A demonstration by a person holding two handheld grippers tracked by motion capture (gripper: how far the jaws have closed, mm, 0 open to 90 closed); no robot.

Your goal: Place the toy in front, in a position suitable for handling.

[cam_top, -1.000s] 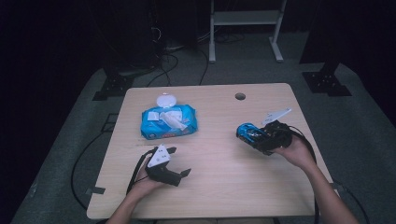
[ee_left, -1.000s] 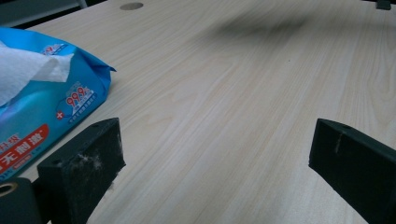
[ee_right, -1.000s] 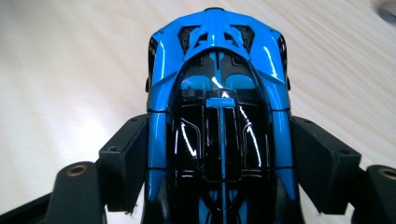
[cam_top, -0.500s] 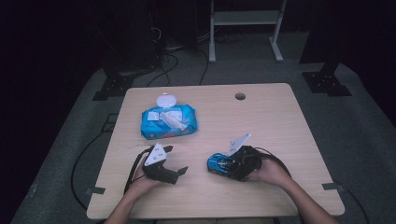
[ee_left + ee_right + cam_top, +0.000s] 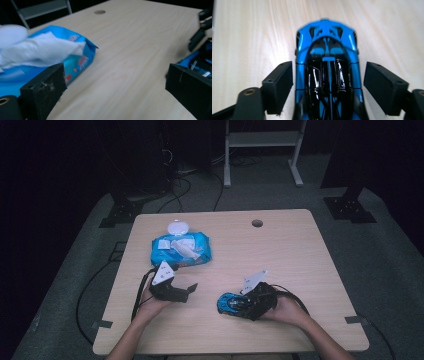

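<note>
At the near edge of the table [image 5: 300,250] two forearms come in from below, each hand holding a gripper; the right gripper [image 5: 235,304] lies low over the wood on the person's right, pointing toward the left, with its grey plate tilted up above it; between its jaws sits a blue and black toy car [image 5: 231,303], resting on the tabletop. In the right gripper view the toy car [image 5: 328,72] runs lengthwise between the two black pads; a gap shows on the right side of the car, while the left pad stands just beside its flank, so the pads do not press on it; these jaws have just been opening, with the car between them.

The left gripper [image 5: 187,291] sits a little farther in and to the left, near the car but apart from it; its jaws stand wide apart with nothing between them, as the left gripper view shows, where bare wood fills the space between the pads.

Farther back, just beyond the left gripper, lies a blue pack of wipes [image 5: 180,249] with its round white lid flipped open and a white wipe [image 5: 42,51] pulled partly out; beyond that, toward the far edge, a small round hole [image 5: 257,223] is set in the tabletop.
</note>
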